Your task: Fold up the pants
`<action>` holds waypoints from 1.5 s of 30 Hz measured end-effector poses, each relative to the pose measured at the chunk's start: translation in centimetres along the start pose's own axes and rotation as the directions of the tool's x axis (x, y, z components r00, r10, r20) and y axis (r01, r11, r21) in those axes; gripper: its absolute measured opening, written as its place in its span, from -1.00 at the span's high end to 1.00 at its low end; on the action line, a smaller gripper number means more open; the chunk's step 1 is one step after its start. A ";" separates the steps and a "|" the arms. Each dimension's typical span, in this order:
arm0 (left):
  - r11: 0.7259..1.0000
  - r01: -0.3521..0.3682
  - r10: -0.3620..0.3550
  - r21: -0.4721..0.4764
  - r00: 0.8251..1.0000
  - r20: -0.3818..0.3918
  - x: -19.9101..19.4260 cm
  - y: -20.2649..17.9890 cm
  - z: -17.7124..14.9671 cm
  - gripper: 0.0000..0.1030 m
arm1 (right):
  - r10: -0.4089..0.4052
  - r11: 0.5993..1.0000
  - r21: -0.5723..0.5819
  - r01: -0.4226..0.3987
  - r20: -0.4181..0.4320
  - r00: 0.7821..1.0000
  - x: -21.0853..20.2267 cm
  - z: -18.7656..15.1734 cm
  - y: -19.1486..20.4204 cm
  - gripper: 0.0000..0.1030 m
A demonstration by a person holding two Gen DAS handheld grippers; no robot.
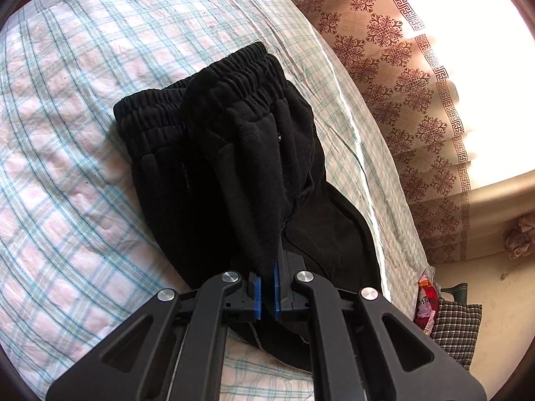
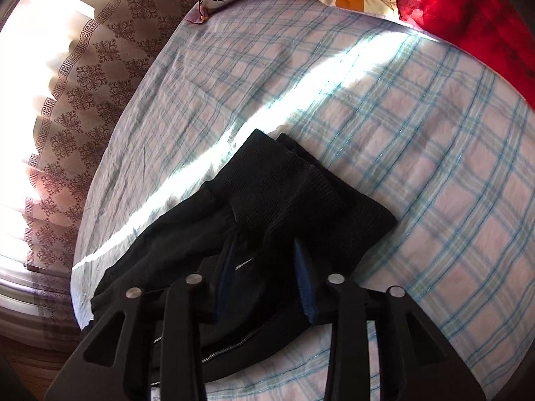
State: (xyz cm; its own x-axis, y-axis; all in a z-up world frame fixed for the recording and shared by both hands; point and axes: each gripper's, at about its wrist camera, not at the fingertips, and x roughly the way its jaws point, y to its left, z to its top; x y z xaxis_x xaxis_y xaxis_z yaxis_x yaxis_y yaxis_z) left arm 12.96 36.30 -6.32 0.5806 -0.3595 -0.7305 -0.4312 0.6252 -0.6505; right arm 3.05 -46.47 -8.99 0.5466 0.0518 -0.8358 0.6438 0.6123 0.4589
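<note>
Left claw (image 1: pixel 266 289) pinches a fold of the black pants (image 1: pixel 234 153) on the plaid bed (image 1: pixel 67 167); right claw (image 2: pixel 267 267) spread wide above the cuffs.

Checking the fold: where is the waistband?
Left wrist view, upper centre: the waistband lies on the plaid sheet, far from the left hand-held gripper.

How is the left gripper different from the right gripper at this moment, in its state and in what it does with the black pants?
The left gripper is shut, its blue pads pinching a fold of the black pants; the right gripper is open, its pads wide apart. The left gripper lifts cloth off the checked sheet; the right gripper grips nothing, and the pants lie between its fingers. Both point at the same pants on the bed.
</note>
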 end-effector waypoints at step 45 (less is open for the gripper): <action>0.872 -0.312 0.253 0.377 0.947 0.199 3.2 -6.4 -0.2 -0.14 | -0.184 0.804 -0.536 0.259 0.190 0.964 0.0 -9.4 4.8 -0.01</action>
State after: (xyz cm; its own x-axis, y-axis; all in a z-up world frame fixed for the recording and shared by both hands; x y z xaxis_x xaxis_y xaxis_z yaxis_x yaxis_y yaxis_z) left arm 17.40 31.05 -4.53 0.5778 -0.0442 -0.8150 -0.2974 0.9185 -0.2607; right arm 1.14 -36.11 -9.61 0.5107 -0.2127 -0.8330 0.3719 0.9282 -0.0090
